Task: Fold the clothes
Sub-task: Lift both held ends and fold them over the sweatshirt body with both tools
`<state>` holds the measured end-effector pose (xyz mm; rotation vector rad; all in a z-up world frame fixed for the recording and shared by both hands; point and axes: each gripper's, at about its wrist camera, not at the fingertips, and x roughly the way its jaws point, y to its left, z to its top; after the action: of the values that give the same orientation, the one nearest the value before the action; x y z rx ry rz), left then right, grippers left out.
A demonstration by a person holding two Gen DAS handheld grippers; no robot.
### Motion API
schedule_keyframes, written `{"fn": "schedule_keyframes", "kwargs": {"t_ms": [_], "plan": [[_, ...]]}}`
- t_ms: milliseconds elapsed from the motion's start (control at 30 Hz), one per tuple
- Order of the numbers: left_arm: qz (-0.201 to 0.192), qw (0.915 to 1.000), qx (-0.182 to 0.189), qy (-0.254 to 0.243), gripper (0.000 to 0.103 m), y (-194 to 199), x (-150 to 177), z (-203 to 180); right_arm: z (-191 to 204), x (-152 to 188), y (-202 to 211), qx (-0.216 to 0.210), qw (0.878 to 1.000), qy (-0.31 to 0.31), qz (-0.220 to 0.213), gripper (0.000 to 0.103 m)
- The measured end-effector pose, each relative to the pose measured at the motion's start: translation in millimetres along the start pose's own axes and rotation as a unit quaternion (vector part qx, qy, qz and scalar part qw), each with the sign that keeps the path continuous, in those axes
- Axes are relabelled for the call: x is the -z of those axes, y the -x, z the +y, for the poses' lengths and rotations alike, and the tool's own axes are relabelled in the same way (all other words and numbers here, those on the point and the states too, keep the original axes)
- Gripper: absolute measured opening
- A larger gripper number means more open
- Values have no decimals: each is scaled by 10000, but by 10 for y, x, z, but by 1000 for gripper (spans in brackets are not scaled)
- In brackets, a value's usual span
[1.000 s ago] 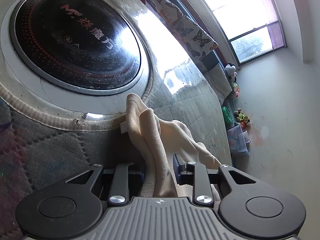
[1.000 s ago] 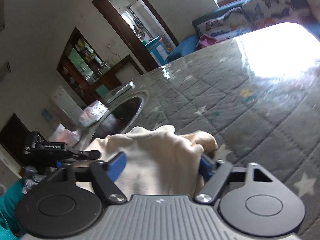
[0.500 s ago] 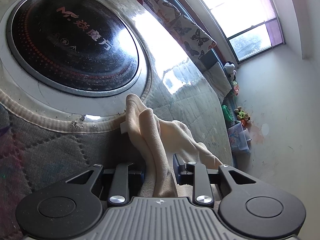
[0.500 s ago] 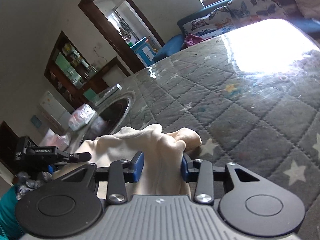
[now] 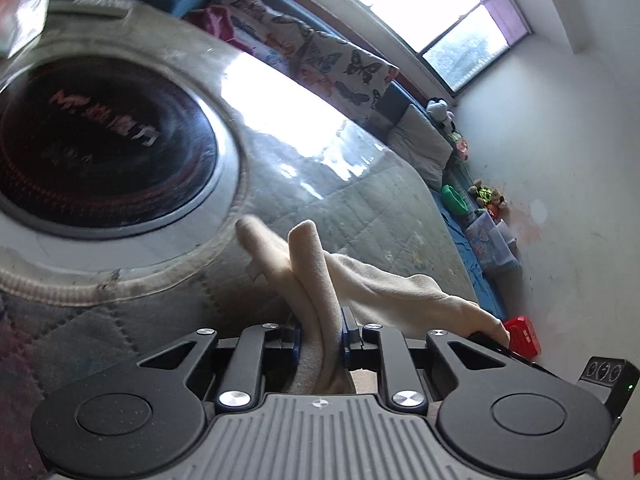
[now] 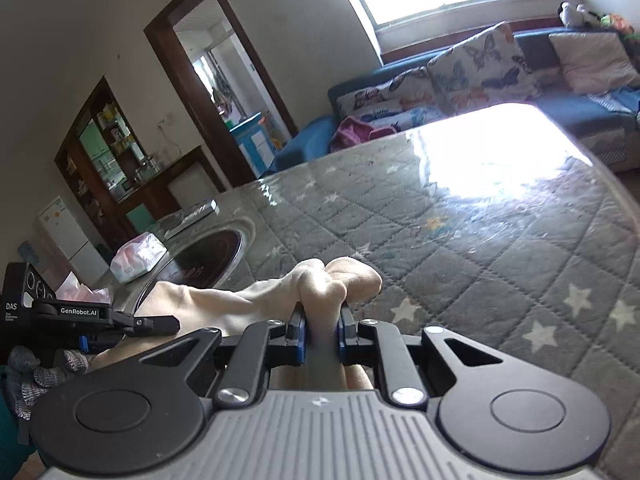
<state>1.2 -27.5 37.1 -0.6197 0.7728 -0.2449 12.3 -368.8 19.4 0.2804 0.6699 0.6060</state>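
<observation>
A cream garment (image 5: 380,292) lies bunched on the grey quilted table cover (image 6: 480,260). In the left wrist view my left gripper (image 5: 320,328) has a thick fold of it between its blue pads, jaws closing and pressing on the cloth, two lobes sticking up past the tips. In the right wrist view my right gripper (image 6: 322,332) pinches another bunch of the garment (image 6: 320,284), its jaws also closing tight on it. The left gripper (image 6: 120,322) shows at the left there, with the cloth stretched between the two.
A round dark cooktop plate (image 5: 100,148) is set in the table close ahead of the left gripper. A white packet (image 6: 136,256) lies beyond it. A blue sofa with butterfly cushions (image 6: 460,72) lines the far side under the window. Toys lie along the right wall (image 5: 484,196).
The right jaws went from wide around the cloth to clamped on it. The left jaws narrowed on their fold. Both grippers rose and the garment bunched up between them.
</observation>
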Motion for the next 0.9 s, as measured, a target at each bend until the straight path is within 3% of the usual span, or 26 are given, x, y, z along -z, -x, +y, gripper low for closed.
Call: {"fn": "schedule_keyframes", "kwargs": {"t_ms": [500, 900], "plan": [[-117, 9923, 102, -1233, 16, -172, 62, -778, 82, -42, 447, 807, 9950, 179, -565, 13], [-107, 9860, 170, -1657, 13, -399, 29, -1117, -70, -111, 655, 1138, 9897, 138, -863, 13]]}}
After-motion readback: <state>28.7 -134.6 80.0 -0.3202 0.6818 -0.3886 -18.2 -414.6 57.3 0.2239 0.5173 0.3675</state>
